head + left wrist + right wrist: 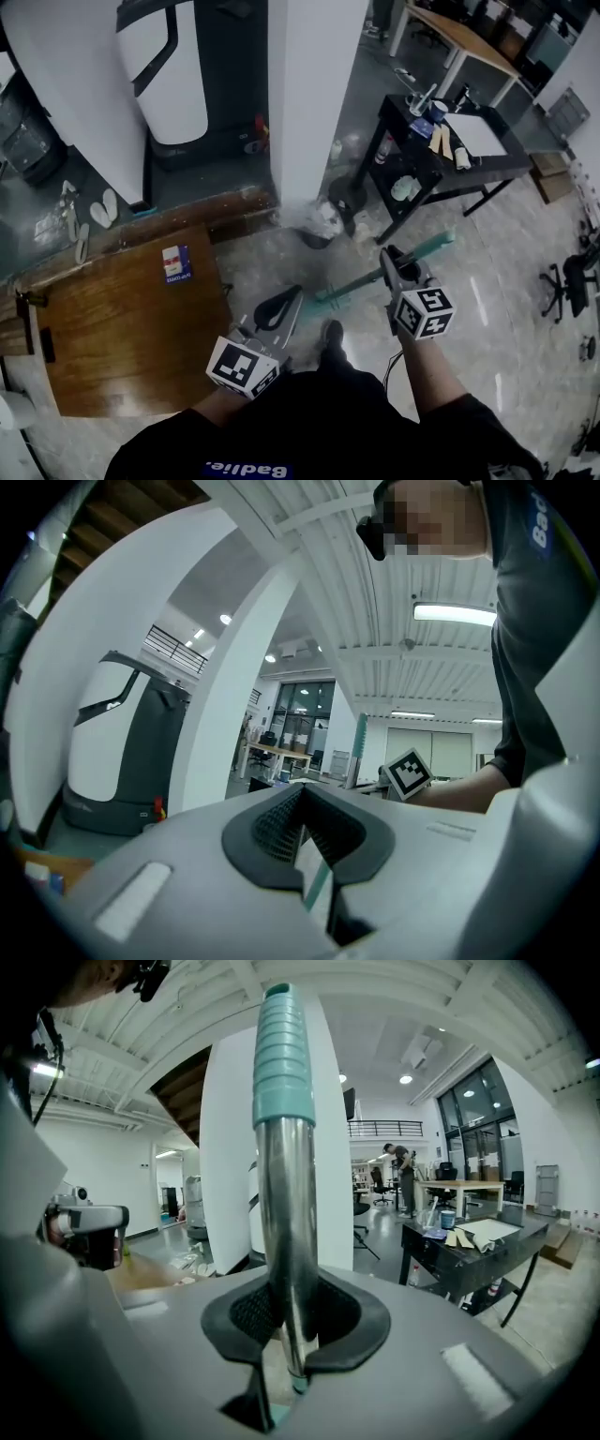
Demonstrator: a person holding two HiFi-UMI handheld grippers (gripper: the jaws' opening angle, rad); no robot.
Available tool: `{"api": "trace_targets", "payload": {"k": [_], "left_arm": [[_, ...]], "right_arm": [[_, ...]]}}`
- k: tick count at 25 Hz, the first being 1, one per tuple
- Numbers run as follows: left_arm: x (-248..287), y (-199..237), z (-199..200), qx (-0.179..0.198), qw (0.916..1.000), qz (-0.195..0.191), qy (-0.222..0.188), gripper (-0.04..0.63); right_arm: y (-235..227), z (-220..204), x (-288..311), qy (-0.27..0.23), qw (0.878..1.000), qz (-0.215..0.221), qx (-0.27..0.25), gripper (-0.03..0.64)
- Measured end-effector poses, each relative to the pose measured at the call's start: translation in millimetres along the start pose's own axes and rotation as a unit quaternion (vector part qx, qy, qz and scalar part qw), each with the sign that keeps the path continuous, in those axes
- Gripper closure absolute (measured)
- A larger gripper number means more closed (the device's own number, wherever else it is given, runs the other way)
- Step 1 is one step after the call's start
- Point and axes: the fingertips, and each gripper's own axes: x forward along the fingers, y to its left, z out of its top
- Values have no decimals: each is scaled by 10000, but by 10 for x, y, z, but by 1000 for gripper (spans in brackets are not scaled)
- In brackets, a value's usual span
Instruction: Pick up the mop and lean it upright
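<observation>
The mop's metal pole [361, 279] slants low over the pale floor, its teal grip [441, 242] pointing toward the black table. My right gripper [392, 258] is shut on the pole below that grip. In the right gripper view the pole [286, 1194] rises straight out of the pads, with the ribbed teal grip [283, 1054] on top. My left gripper [292, 298] hangs lower and to the left, near the pole's teal lower end [325, 295]. Its tips [302, 803] meet; a thin teal strip [319, 888] shows through the slit beneath them, and nothing is visibly clamped.
A white pillar [314, 103] stands ahead with rubbish [323, 225] at its foot. To its right is a black table [441, 164] laden with bottles and papers. A wooden platform [131, 319] lies at the left, a white machine [159, 66] behind it. An office chair [567, 277] is far right.
</observation>
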Motion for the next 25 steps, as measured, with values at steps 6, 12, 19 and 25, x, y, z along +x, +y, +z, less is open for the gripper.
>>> {"api": "trace_targets", "payload": {"k": [6,12,19,25], "left_arm": [[166,365,-64,109,9953,948,175,581],[686,643,-10,52,9858,1667,194,580],[1078,847,-3,108,9748,2200,338,580],[1100,1064,42,166,9602,2753,432,580]], "right_arm": [[-15,-170,914,338,9959,830,-79,554],[-156,-486,1729,814,9853,1492,-152,554],[-392,-644,2382,1158,9747,1906,-138,554],[-570,-847,2954,1511,9715,1814,-199,554]]}}
